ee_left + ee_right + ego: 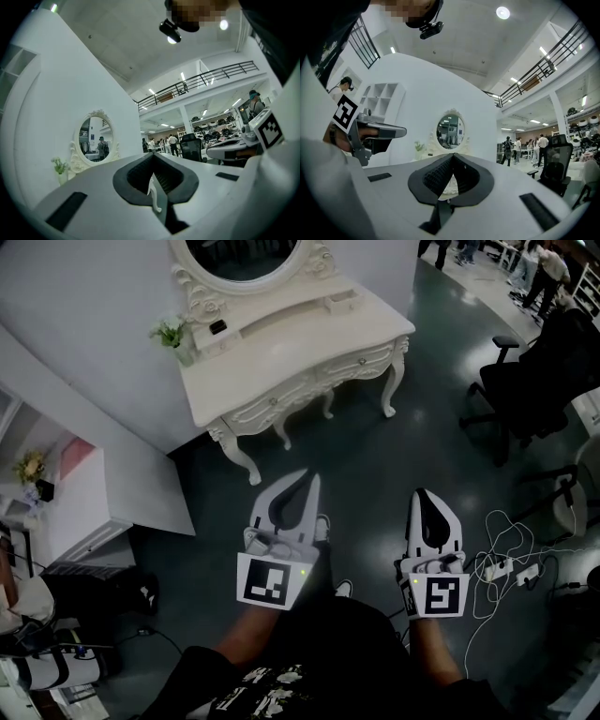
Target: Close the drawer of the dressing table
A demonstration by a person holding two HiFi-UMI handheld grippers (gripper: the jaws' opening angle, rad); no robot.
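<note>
Dark grey-green polished floor [375, 451] fills most of the head view, and a plain white wall [84, 296] runs along its far left side. Against this wall stands the white carved dressing table [281, 357] with curved legs, and an oval mirror in a white ornate frame [246, 259] rises at the rear edge of its tabletop. Near the rear left corner of the tabletop is a small green plant in a pale vase [172, 334]. 2 wide front drawers [361, 360] sit under the front edge of the tabletop. A small white upper drawer [342, 304], to the right of the mirror, seems to stand out a little from its low shelf, but from this height I cannot tell it surely.

Well apart from the dressing table, over the floor at the lower middle, the person holds both tools level and pointing toward it. The white left gripper with black pads [307, 476] has its jaws closed at the tips, with nothing between them. The white right gripper with black pads [422, 493] has its jaws closed in the same way and is also empty.

At the right stands a black office chair [534, 381], and white cables with a power strip [506, 566] lie on the floor beside the right gripper.
</note>
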